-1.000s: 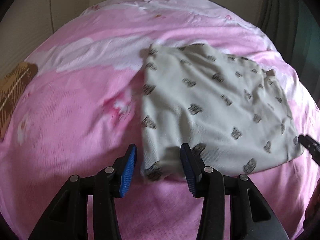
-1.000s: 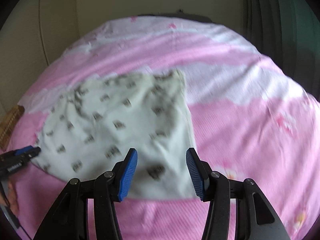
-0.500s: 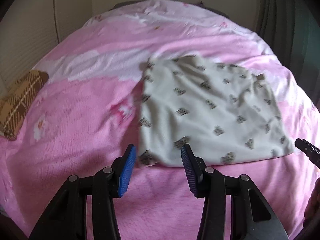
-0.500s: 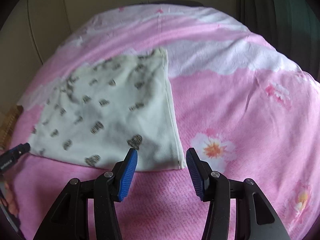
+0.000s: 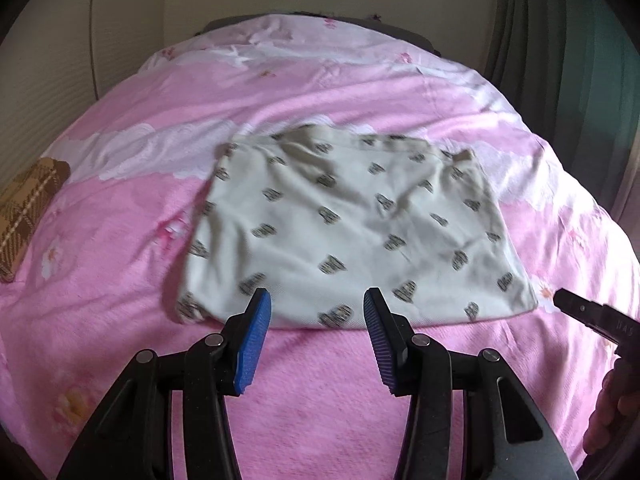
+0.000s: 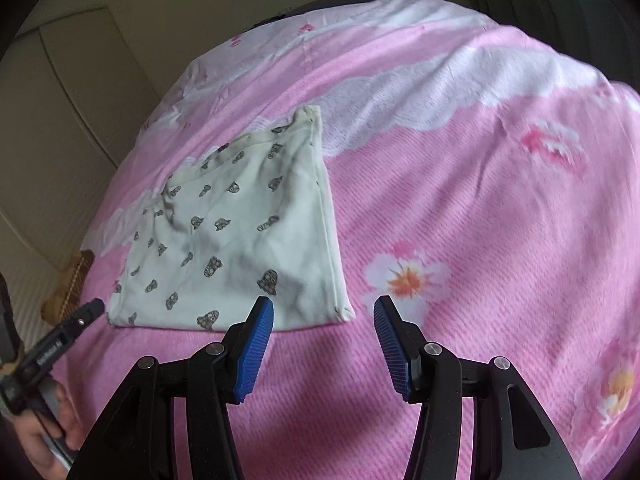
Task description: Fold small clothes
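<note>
Home bedroom: bed under pink floral bedspread (image 5: 360,400), curtain (image 5: 560,60) alongside.

One folded garment (image 5: 352,236), cream with small dark prints, is seen lying on one pink blanket (image 5: 328,392). Two grippers are counted: the left gripper (image 5: 316,336) and the right gripper (image 6: 323,338), each with two blue-padded fingers held apart, both just short of the garment's near edge. One brown checked cushion (image 5: 28,208) is found at the blanket's left edge, well apart from the garment.
</note>
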`<state>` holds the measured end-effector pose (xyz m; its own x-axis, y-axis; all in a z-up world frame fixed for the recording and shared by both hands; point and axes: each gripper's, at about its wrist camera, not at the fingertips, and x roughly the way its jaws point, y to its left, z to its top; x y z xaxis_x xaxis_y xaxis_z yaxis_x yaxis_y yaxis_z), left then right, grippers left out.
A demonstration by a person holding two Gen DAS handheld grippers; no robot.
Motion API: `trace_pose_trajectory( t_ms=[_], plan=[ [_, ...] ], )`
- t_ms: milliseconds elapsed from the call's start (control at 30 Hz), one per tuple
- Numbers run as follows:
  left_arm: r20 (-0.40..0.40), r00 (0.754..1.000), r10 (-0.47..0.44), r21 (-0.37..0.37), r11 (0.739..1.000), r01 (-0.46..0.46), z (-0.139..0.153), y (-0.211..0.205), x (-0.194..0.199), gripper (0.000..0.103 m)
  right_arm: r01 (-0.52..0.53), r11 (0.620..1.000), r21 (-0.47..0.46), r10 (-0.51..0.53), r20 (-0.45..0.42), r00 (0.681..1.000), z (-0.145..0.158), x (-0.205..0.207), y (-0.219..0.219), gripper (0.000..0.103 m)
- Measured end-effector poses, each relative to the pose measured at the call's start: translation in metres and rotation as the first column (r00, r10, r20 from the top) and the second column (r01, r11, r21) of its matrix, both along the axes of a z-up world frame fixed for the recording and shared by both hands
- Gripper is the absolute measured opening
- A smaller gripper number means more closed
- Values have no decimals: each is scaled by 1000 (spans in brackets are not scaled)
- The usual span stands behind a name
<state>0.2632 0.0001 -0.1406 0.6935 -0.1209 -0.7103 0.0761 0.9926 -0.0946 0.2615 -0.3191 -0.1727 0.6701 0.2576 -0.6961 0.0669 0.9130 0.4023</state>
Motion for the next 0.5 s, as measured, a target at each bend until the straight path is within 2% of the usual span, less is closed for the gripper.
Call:
trace_pose_trajectory(
  t_ms=[133,500],
  plan=[
    [3,1000,-16,12,1000,16,-1,-11,-4,48,26,986,166,-21,-31,999,-13,-3,-6,53],
    [10,1000,21,-22,1000,-21,6,2,-2,48,161,932,326,-132,-109,985,-41,12,7,53]
  ],
)
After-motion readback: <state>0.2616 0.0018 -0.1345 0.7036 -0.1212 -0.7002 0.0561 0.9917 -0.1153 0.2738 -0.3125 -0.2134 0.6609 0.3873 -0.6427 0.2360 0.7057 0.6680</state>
